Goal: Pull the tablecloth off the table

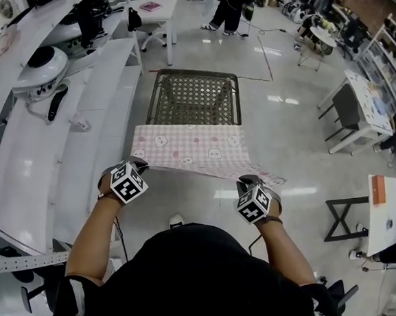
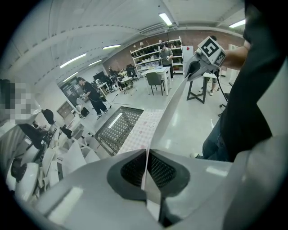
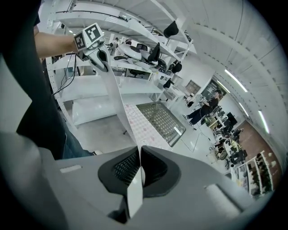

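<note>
At the bottom of the head view, a person in a black top [image 1: 195,278] is standing with both bare forearms reaching forward, a gripper in each hand. The left gripper [image 1: 141,165], at centre left, is pinching the near left corner of the tablecloth [image 1: 190,147]. Its own view is showing the two grey jaws pressed together on the thin edge of the cloth, which is running taut toward the other gripper in the upper right of that frame. The right gripper [image 1: 247,181], at centre right, is gripping the near right corner the same way, its jaws closed flat on the fabric with a strip of it showing behind the pads.

Between the two grippers, the pink checked cloth, printed with small white figures, is stretching as a sheet across the middle of the frame. Its far edge is reaching the near rim of the table [image 1: 196,92], a dark metal frame whose mesh top is lying mostly bare just above the cloth.

White shelving [image 1: 76,109] is running up the left side, carrying white and black equipment. Small white desks [image 1: 386,216] are standing at the right edge on the glossy floor [image 1: 285,132]. At the top, well beyond the table, people in dark clothes [image 1: 229,3] are standing among more desks.
</note>
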A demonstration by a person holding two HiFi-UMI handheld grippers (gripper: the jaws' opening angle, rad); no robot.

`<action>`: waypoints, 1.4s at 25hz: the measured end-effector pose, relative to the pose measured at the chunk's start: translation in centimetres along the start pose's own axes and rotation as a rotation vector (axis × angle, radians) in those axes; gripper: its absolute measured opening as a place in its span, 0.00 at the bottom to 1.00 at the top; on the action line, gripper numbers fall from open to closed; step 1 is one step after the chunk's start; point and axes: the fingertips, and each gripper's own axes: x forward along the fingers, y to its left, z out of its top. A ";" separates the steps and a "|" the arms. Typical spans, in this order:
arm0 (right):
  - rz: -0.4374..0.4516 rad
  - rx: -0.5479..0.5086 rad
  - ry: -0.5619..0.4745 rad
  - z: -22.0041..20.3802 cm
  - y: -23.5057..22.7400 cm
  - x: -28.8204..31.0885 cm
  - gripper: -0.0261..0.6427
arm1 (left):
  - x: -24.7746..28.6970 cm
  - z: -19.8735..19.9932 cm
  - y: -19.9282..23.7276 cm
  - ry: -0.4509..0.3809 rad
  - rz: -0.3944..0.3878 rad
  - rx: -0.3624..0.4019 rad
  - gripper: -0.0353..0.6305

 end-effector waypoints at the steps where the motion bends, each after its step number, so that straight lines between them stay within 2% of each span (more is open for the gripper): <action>1: -0.001 -0.002 -0.005 -0.2 -0.1 -0.4 0.08 | -0.2 0.3 -0.3 0.002 0.005 -0.001 0.06; 17: 0.010 -0.046 -0.034 -2.5 0.6 -3.4 0.08 | -1.3 0.5 -5.1 0.031 0.021 -0.016 0.06; 21: 0.029 -0.019 -0.050 -3.1 1.4 -3.0 0.08 | -0.3 -0.2 -6.3 0.028 -0.003 -0.026 0.06; 28: 0.066 -0.007 -0.008 -5.9 2.9 -2.5 0.08 | 1.1 -0.7 -9.2 0.042 -0.052 -0.028 0.06; 35: 0.074 0.015 0.006 -7.4 3.4 -2.5 0.08 | 1.5 -0.2 -9.8 0.042 -0.057 -0.019 0.06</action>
